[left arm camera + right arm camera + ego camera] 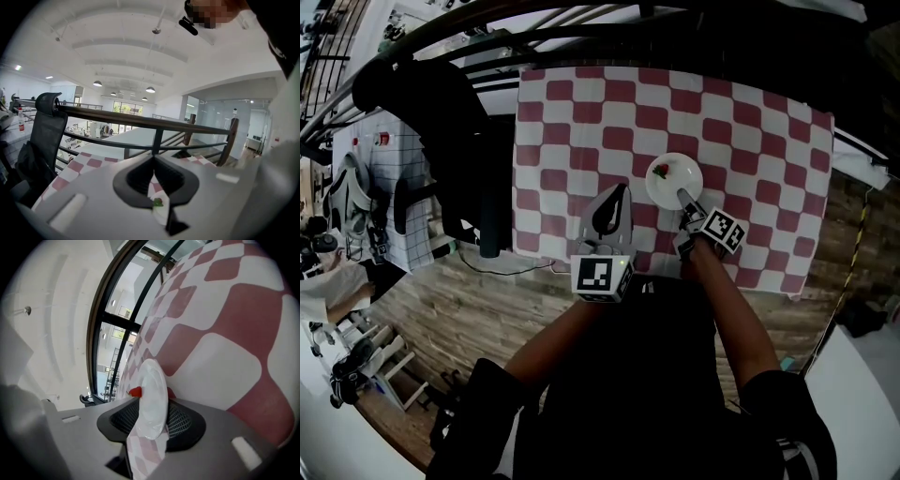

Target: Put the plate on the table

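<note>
A small white plate (674,180) lies flat on the red-and-white checked tablecloth (581,122), right of the middle, with a small red-and-green bit of food (660,171) on it. My right gripper (686,200) sits at the plate's near rim. In the right gripper view the plate (152,399) stands edge-on between the two pads, which stand apart from it; the red food (135,391) shows at its left. My left gripper (621,190) hovers left of the plate, jaws together and empty. Through its slit (154,158) I see a sliver of the plate (159,213).
A black office chair (441,103) stands at the table's left side. A dark railing (581,19) runs behind the table's far edge. The cloth's near edge (675,274) lies just below both grippers, with wooden floor beyond.
</note>
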Demonstrator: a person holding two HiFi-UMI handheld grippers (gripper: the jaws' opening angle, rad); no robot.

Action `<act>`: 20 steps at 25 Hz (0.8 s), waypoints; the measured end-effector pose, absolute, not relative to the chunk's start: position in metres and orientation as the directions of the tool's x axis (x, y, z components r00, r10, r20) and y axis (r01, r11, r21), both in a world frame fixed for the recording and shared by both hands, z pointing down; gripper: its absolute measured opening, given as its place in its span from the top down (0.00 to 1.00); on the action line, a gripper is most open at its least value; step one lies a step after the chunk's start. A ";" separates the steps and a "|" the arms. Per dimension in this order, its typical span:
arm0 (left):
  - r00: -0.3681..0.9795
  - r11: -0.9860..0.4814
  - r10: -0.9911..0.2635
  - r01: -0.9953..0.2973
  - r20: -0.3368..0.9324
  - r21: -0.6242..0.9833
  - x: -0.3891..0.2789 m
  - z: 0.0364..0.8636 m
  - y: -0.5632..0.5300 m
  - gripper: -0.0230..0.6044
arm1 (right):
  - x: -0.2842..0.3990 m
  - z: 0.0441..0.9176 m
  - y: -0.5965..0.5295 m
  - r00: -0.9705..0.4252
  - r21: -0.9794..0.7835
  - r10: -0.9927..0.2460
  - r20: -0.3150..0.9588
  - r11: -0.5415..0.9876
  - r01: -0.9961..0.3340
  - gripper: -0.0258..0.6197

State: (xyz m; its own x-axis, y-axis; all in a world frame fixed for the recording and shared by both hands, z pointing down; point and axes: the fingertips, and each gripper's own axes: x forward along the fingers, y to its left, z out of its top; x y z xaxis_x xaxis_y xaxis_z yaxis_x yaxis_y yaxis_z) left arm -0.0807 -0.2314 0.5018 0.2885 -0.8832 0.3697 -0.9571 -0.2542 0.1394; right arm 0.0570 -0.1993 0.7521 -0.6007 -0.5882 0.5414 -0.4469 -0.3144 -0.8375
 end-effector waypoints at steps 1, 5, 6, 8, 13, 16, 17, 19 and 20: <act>0.292 -0.258 -0.881 -0.956 0.372 0.140 -0.080 0.502 -0.230 0.95 | 0.057 0.752 -0.198 -0.595 -0.825 -0.579 0.558 -0.309 -0.473 0.72; 0.307 -0.274 -0.874 -0.951 0.377 0.141 -0.078 0.502 -0.220 0.95 | 0.062 0.753 -0.190 -0.575 -0.784 -0.549 0.606 -0.294 -0.547 0.69; 0.309 -0.276 -0.875 -0.951 0.374 0.139 -0.078 0.502 -0.218 0.95 | 0.064 0.753 -0.188 -0.570 -0.775 -0.542 0.618 -0.295 -0.559 0.68; 0.313 -0.281 -0.875 -0.950 0.369 0.138 -0.077 0.502 -0.216 0.95 | 0.067 0.754 -0.187 -0.559 -0.758 -0.530 0.638 -0.305 -0.576 0.66; 0.315 -0.276 -0.872 -0.949 0.376 0.154 -0.076 0.499 -0.212 0.95 | 0.078 0.750 -0.182 -0.527 -0.728 -0.521 0.671 -0.328 -0.602 0.61; 0.320 -0.281 -0.872 -0.947 0.369 0.158 -0.076 0.495 -0.209 0.95 | 0.087 0.743 -0.179 -0.510 -0.717 -0.530 0.678 -0.322 -0.618 0.61; 0.326 -0.285 -0.871 -0.945 0.366 0.162 -0.075 0.494 -0.208 0.95 | 0.089 0.739 -0.179 -0.506 -0.718 -0.537 0.675 -0.319 -0.619 0.61; 0.344 -0.300 -0.868 -0.938 0.359 0.171 -0.071 0.492 -0.206 0.95 | 0.093 0.729 -0.180 -0.505 -0.725 -0.555 0.662 -0.301 -0.620 0.61; 0.354 -0.311 -0.867 -0.934 0.352 0.174 -0.069 0.491 -0.205 0.95 | 0.094 0.723 -0.182 -0.509 -0.733 -0.567 0.648 -0.281 -0.620 0.61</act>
